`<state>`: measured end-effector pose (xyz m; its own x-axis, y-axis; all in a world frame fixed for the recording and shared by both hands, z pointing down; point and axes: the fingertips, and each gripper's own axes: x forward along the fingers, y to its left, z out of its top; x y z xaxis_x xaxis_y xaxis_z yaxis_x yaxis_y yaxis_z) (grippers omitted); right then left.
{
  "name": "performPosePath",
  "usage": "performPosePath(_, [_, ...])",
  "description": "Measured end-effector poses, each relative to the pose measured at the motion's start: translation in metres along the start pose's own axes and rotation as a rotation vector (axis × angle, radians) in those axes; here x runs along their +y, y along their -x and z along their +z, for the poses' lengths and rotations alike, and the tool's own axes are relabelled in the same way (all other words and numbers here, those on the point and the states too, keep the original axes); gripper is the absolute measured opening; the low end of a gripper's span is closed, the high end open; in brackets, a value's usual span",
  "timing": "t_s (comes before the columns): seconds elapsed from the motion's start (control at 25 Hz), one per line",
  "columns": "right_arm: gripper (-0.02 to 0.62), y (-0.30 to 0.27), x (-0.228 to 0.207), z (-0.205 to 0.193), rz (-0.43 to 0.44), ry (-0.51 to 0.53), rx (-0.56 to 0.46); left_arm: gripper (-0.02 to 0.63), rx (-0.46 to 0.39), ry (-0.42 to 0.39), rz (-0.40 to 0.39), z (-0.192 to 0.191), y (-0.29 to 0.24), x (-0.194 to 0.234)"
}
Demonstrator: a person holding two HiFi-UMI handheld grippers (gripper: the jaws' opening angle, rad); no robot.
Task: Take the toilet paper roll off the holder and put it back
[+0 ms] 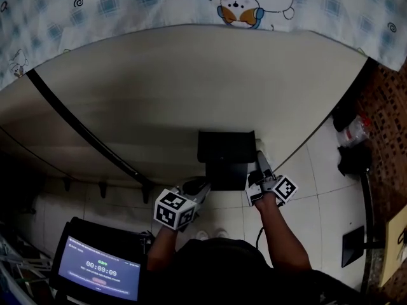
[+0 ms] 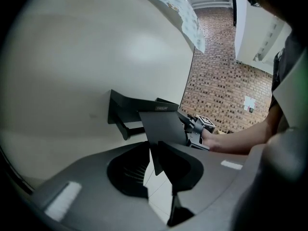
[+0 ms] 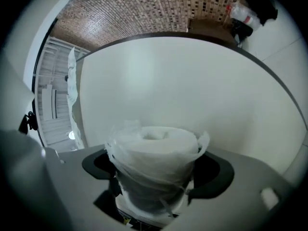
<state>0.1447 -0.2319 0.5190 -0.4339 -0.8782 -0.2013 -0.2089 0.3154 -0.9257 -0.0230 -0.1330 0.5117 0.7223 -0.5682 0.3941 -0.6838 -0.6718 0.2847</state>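
A black toilet paper holder (image 1: 226,146) is fixed to the pale wall (image 1: 191,88); its flat cover (image 2: 161,126) hangs down in front. My left gripper (image 2: 156,165) is shut on the lower corner of that cover, just left of the holder in the head view, where this gripper (image 1: 201,187) reaches in from below. The white toilet paper roll (image 3: 154,158), loosely wrapped, stands between the jaws of my right gripper (image 3: 156,177), which is shut on it in front of the wall. That gripper (image 1: 261,170) sits at the holder's right side. The head view hides the roll.
A dark strip (image 1: 82,132) runs diagonally down the wall at the left. A screen with a timer (image 1: 98,275) stands at the bottom left. A printed curtain (image 1: 241,5) hangs above. A bag (image 1: 353,132) and dark items lie on the tiled floor at the right.
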Motion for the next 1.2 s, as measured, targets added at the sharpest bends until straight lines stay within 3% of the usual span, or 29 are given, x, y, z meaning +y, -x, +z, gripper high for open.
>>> performPosePath(0.24, [0.443, 0.008, -0.005, -0.011, 0.016, -0.001, 0.105, 0.077, 0.004, 0.013, -0.029, 0.002, 0.000, -0.003])
performPosePath(0.48, [0.440, 0.005, -0.001, -0.049, 0.060, 0.009, 0.350, 0.078, 0.004, 0.019, -0.054, 0.002, 0.002, -0.005])
performPosePath(0.68, [0.439, -0.008, 0.001, -0.076, 0.088, -0.018, 0.470, 0.081, 0.013, 0.006, -0.063, 0.001, 0.003, -0.006])
performPosePath(0.88, [0.439, -0.020, 0.006, -0.098, 0.116, -0.015, 0.556, 0.083, 0.016, 0.002, -0.069, 0.001, 0.004, -0.007])
performPosePath(1.2, [0.439, -0.024, 0.006, -0.113, 0.137, -0.066, 0.605, 0.083, 0.024, 0.004, -0.069, -0.001, 0.003, -0.006])
